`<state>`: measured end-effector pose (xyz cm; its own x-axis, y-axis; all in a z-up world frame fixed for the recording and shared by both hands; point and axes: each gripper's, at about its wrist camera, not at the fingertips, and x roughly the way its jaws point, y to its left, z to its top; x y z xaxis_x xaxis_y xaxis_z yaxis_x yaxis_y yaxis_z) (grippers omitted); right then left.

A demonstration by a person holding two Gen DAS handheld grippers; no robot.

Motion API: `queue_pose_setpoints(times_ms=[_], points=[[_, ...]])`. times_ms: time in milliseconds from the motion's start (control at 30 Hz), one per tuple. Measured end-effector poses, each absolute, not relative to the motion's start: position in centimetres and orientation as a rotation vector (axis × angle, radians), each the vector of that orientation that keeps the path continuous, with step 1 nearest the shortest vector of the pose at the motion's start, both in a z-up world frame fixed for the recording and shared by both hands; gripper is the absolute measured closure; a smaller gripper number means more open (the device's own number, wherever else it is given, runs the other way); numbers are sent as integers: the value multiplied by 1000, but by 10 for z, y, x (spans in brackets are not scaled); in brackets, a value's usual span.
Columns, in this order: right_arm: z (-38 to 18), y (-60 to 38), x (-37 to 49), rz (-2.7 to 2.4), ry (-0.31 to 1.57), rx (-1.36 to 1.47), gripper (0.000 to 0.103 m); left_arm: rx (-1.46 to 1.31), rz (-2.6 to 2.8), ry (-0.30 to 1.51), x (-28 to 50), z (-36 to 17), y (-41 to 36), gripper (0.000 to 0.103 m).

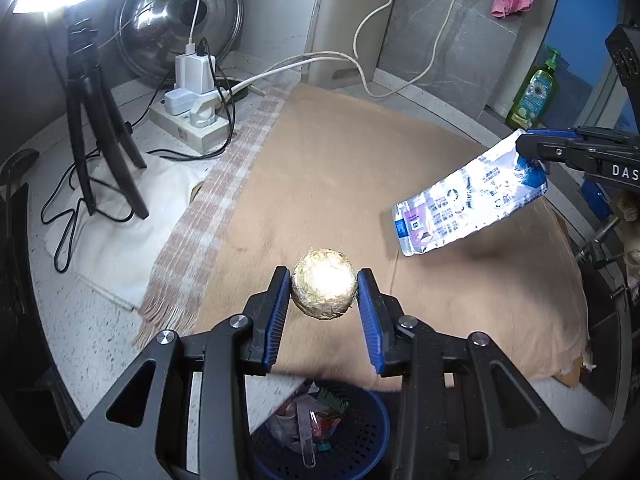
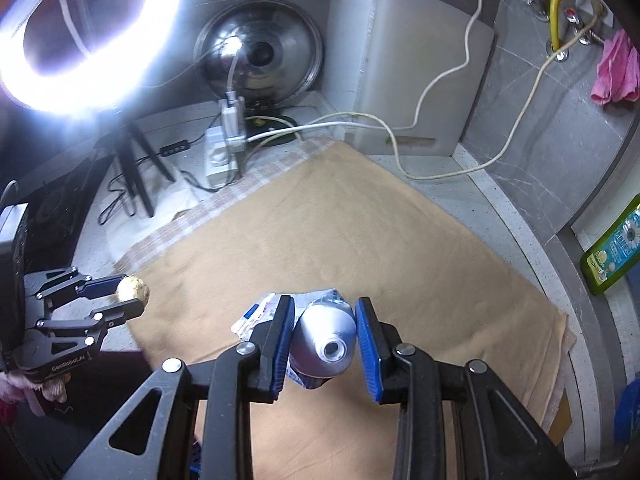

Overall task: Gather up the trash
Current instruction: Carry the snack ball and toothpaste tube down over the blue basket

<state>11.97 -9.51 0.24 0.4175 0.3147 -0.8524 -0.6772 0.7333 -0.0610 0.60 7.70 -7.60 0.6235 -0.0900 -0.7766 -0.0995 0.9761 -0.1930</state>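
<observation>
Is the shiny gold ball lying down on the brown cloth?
No, the gold ball is held up between the left gripper's jaws, above the brown cloth.

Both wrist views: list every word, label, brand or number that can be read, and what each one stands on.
"DAS": white letters on the black right gripper, cut off by the picture edge.
Small pale lettering on the black left gripper: too blurred to read.
Print on the flattened white-and-purple toothpaste tube: too small to read.
Label on the green dish-soap bottle: not legible.
The gold foil ball bears none.
</observation>
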Motion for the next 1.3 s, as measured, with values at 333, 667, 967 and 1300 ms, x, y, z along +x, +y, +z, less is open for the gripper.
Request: queue_pose_setpoints(times_ms=[333,667,967,1300], points=[[11,-93,42,727,954,-424,72,-211,-25,930,-49,-83,77,69],[-12,-93,-28,753,992,-442,72,-217,-60,998,-101,-108,73,69],[-59,-95,-70,747,1078,-471,72,-239,-75,1073,-131,-143,63,69],[-110,-93,-88,735,1177,-468,72,-241,-72,1167,-140,-192,49,69]])
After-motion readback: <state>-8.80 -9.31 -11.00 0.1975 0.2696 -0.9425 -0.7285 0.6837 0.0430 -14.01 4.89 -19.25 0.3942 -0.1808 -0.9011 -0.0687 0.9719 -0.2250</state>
